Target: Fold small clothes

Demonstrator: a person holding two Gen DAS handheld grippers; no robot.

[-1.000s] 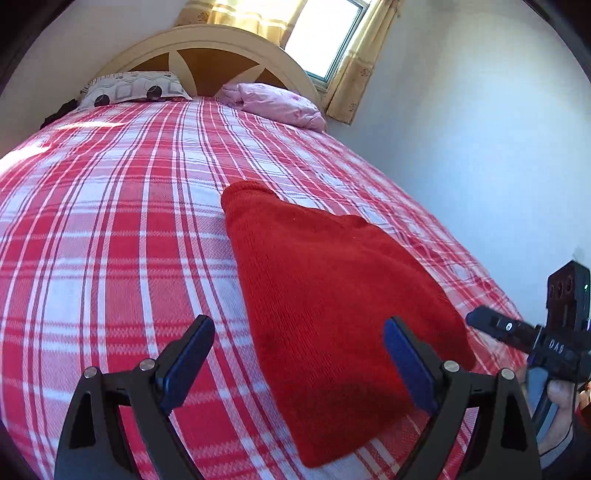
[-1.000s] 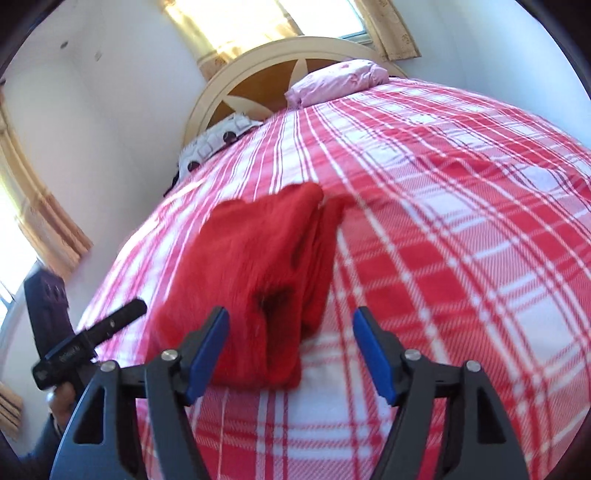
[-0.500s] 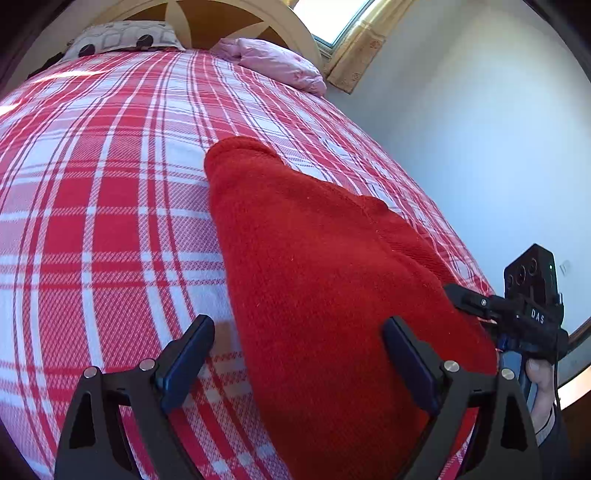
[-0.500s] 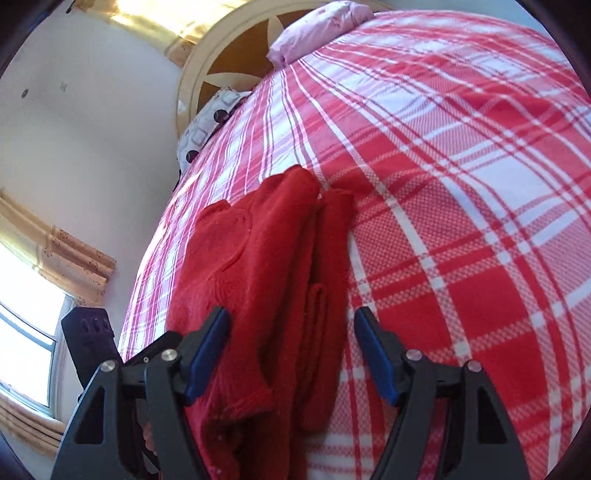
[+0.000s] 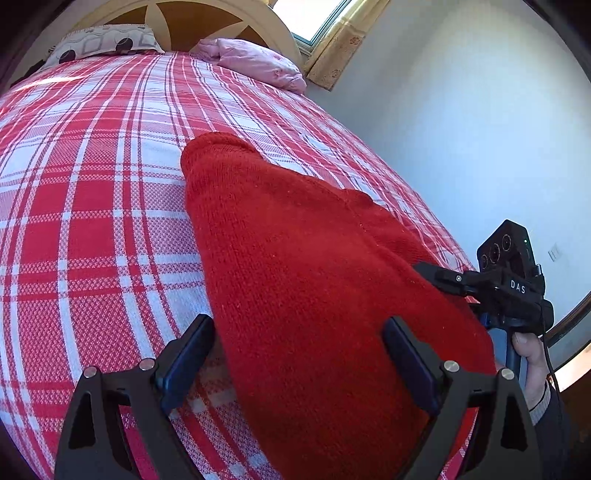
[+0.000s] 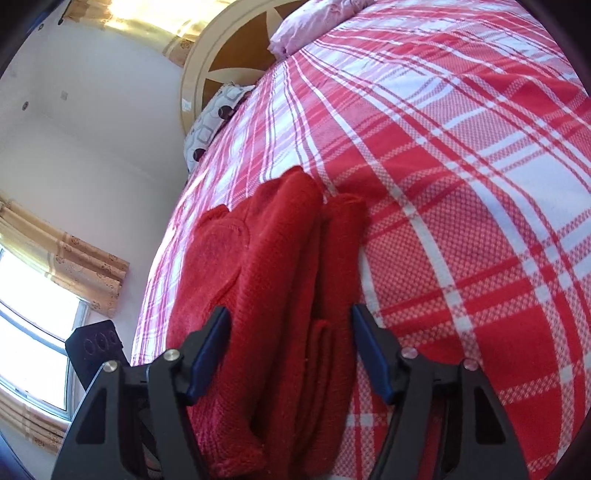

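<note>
A red knitted garment [image 5: 303, 258] lies folded lengthwise on the red-and-white plaid bedspread [image 5: 92, 229], near the bed's edge. My left gripper [image 5: 299, 362] is open and low over its near end, with the knit between the wide-set fingers and no pad pressing on it. In the right wrist view the same garment [image 6: 273, 295] shows stacked folds and a sleeve along its right side. My right gripper [image 6: 290, 352] straddles those folds. Its jaws are closing with the knit between them, and the pads stand apart from the cloth.
A patterned pillow [image 5: 103, 42] and a pink pillow [image 5: 258, 62] lie by the wooden headboard [image 5: 207, 22]. A white wall [image 5: 461, 129] runs close along the bed's side. A person's hand [image 5: 532, 354] grips the right gripper's handle. Curtained windows [image 6: 44, 325] stand beyond.
Both grippers came down and forward onto the garment, which now fills the space between their fingers. The right wrist view has rolled. The right jaws stand slightly narrower.
</note>
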